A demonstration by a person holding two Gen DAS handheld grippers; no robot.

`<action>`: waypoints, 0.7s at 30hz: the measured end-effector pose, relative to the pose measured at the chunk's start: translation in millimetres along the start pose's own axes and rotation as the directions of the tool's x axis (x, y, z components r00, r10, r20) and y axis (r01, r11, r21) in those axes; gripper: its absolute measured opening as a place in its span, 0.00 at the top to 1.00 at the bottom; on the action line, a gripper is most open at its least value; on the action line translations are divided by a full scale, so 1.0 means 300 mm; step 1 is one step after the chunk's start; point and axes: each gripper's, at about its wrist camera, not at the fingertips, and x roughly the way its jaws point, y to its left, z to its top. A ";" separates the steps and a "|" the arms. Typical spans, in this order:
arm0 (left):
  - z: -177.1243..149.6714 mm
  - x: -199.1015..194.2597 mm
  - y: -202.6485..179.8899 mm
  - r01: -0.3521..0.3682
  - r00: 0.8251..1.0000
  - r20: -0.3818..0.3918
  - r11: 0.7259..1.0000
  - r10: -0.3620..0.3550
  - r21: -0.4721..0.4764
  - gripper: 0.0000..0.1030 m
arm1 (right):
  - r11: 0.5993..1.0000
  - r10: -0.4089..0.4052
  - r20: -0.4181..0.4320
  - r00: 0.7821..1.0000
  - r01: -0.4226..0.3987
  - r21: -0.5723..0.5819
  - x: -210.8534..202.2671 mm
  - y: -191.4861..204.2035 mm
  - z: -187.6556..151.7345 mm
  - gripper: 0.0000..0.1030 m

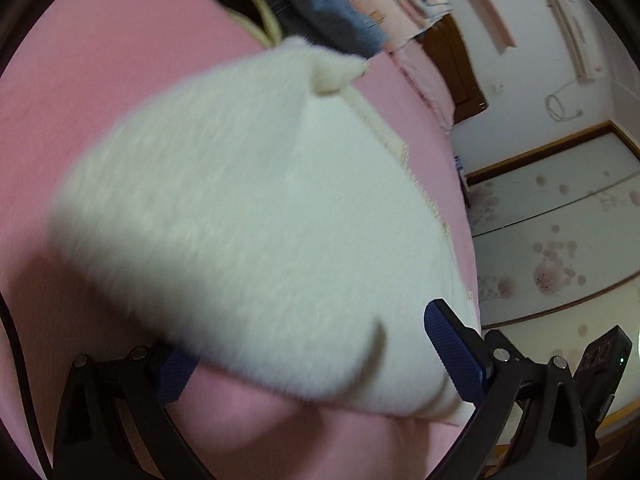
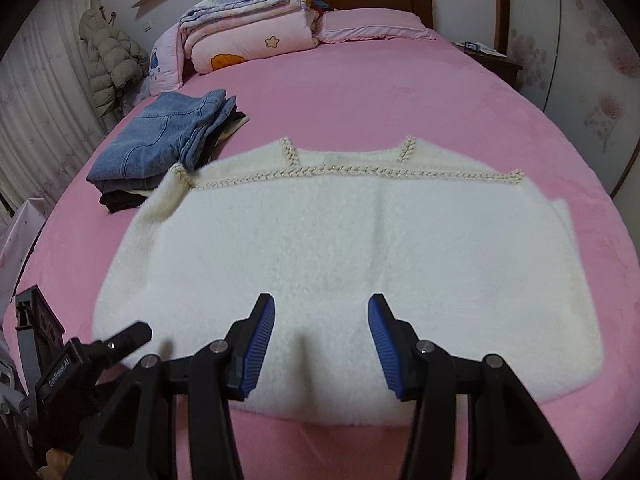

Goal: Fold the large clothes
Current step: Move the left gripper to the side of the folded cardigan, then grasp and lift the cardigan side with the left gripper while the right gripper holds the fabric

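A fluffy white sweater [image 2: 344,248] with braided cream trim lies flat on the pink bed [image 2: 360,92], sleeves folded in. My right gripper [image 2: 322,344] is open, its blue pads just above the sweater's near hem. My left gripper [image 1: 312,364] is open at the sweater's [image 1: 248,216] near corner; the fabric lies between its wide-spread pads and covers part of the left one. The left gripper also shows at the lower left of the right wrist view [image 2: 132,334], beside the sweater's left edge.
A stack of folded jeans and dark clothes [image 2: 160,148] lies at the left of the bed. Folded quilts [image 2: 248,28] and a pillow [image 2: 372,26] lie against the wooden headboard. A nightstand [image 2: 488,56] stands at the right. A puffer coat [image 2: 108,60] hangs on the left wall.
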 end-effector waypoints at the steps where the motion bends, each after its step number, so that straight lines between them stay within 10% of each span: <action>1: 0.011 0.009 -0.005 0.006 1.000 0.018 1.000 -0.007 0.025 0.01 | 1.000 0.002 0.003 1.000 -0.002 -0.004 0.008 0.000 0.000 0.53; 8: 0.051 0.072 -0.044 -0.019 0.994 0.110 0.991 0.004 0.136 0.08 | 0.999 -0.016 0.037 0.999 0.018 -0.040 0.044 0.008 0.009 0.53; 12: 0.090 0.073 -0.072 -0.094 0.988 0.135 0.987 0.076 0.133 0.67 | 0.993 -0.067 0.054 0.996 0.072 -0.092 0.077 0.012 0.016 0.63; 15: 0.100 0.034 -0.110 -0.143 0.983 0.141 0.970 0.116 0.199 0.76 | 0.987 -0.087 0.034 0.996 0.091 -0.133 0.117 0.024 0.019 0.92; 21: 0.085 -0.039 -0.299 -0.184 0.973 0.202 0.905 0.112 0.385 0.80 | 0.977 -0.115 -0.006 0.993 0.112 -0.180 0.198 0.036 -0.010 0.97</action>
